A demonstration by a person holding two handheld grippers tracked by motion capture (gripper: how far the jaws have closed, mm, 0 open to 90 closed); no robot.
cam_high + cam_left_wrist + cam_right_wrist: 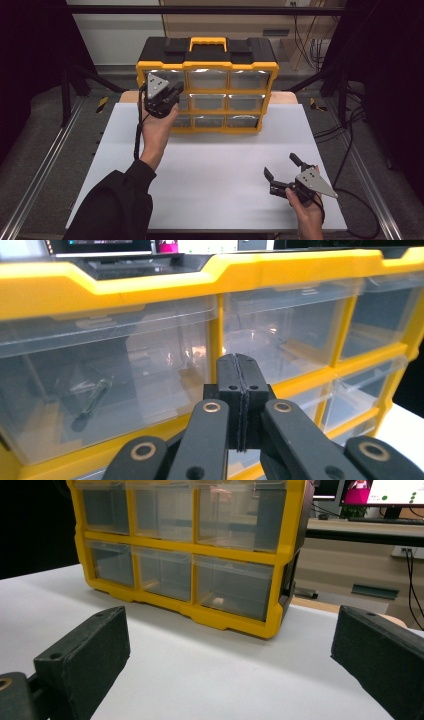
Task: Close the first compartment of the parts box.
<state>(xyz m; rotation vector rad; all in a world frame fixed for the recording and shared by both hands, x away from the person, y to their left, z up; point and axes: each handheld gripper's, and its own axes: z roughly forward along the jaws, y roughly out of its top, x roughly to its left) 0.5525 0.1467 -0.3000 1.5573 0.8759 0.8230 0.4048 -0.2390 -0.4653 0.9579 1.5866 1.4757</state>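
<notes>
Two grippers, left gripper closed against upright drawer cabinet facing the person, right gripper open.

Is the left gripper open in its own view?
No, the left gripper has its two black jaws pressed together with nothing between them, close in front of the yellow drawer cabinet.

White rectangular tabletop on a pale wooden board, flanked by grey metal rails over dark grey floor matting. Behind, a beige wall panel, dangling black cables, lit computer monitors on a desk.
</notes>
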